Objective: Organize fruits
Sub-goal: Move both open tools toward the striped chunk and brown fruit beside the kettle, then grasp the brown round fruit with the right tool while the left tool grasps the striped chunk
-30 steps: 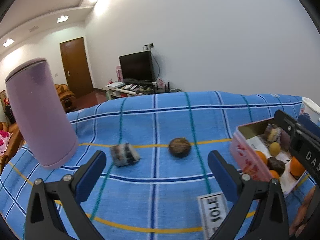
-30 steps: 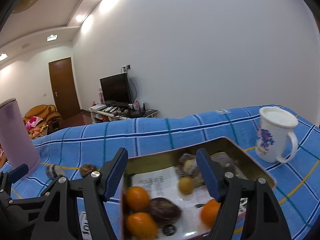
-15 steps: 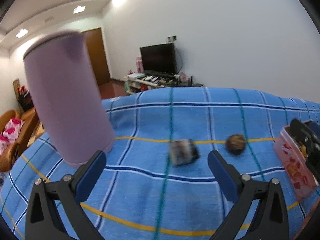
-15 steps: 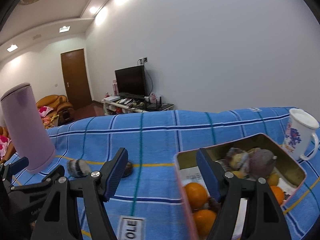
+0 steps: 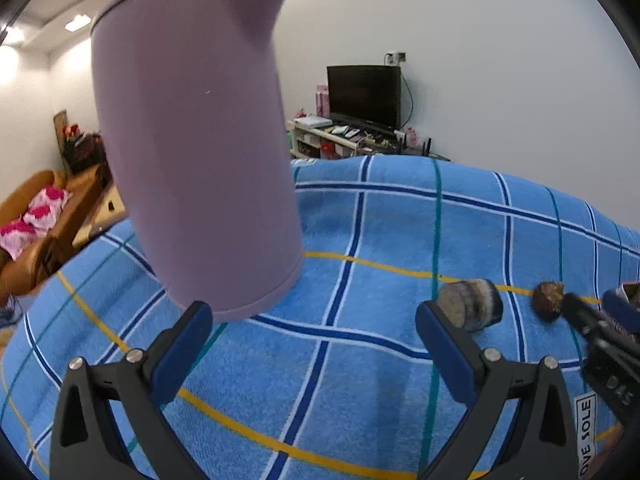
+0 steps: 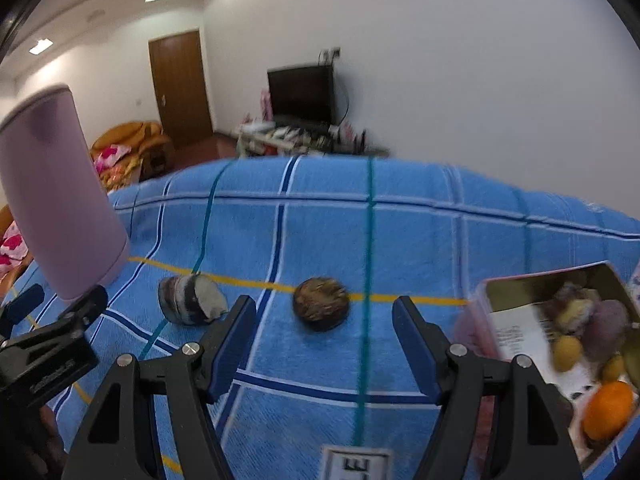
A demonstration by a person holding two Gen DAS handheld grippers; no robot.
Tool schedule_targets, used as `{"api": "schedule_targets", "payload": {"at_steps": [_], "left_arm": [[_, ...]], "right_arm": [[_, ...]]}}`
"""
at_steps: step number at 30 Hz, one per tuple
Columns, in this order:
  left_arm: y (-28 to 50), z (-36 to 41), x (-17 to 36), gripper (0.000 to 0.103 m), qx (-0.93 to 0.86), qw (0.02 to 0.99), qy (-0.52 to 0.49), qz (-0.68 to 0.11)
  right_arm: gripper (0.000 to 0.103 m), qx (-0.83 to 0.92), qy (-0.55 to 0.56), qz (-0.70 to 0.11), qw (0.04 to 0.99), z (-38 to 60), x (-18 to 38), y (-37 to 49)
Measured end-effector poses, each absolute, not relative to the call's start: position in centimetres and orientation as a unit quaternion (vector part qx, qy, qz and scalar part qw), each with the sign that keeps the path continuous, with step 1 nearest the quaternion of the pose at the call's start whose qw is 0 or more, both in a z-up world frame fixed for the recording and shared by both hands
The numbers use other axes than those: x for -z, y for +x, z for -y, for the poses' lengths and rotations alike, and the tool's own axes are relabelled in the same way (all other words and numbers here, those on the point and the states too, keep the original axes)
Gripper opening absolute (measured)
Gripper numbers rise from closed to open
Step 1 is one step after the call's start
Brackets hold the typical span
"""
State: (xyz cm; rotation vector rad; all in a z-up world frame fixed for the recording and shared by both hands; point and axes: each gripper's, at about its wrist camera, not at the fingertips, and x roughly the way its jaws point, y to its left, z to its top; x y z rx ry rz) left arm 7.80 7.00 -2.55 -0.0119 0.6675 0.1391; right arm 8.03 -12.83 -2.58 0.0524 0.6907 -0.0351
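Right gripper (image 6: pixel 324 340): jaws spread, nothing between them. Just ahead, between its fingers, round brown fruit (image 6: pixel 321 304), rough, dull skin, resting on blue plaid cloth (image 6: pixel 400 240) over the desk. Ahead and left of it, cut fruit piece (image 6: pixel 190 299), grey-purple, banded side, pale face. To its right, pink tin (image 6: pixel 560 340) holding orange (image 6: pixel 608 408), yellow and dark purple fruits. Left gripper (image 5: pixel 314 340): jaws spread, empty; lilac cylindrical container (image 5: pixel 192 140) upright just ahead-left, cut fruit piece beside its right finger.

White walls, a brown door (image 6: pixel 181 88), television (image 6: pixel 301 92), orange sofa (image 6: pixel 132 140).
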Motion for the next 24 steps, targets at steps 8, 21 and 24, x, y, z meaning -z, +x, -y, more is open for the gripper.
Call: {"api": "schedule_targets", "payload": {"at_steps": [8, 21, 24], "left_arm": [[8.3, -7.4, 3.2, 0.103, -0.059, 0.936, -0.019, -0.347], [9.0, -7.4, 3.9, 0.103, -0.045, 0.929, -0.025, -0.367], [9.0, -7.5, 4.0, 0.103, -0.038, 0.928, -0.029, -0.369]], "right_arm": [[0.072, 0.002, 0.017, -0.396, 0.918, 11.6, 4.4, 12.1], [0.048, 0.018, 0.004, -0.415, 0.910, 11.4, 4.9, 13.5], [0.042, 0.015, 0.010, -0.421, 0.907, 12.1, 5.1, 13.3]]}}
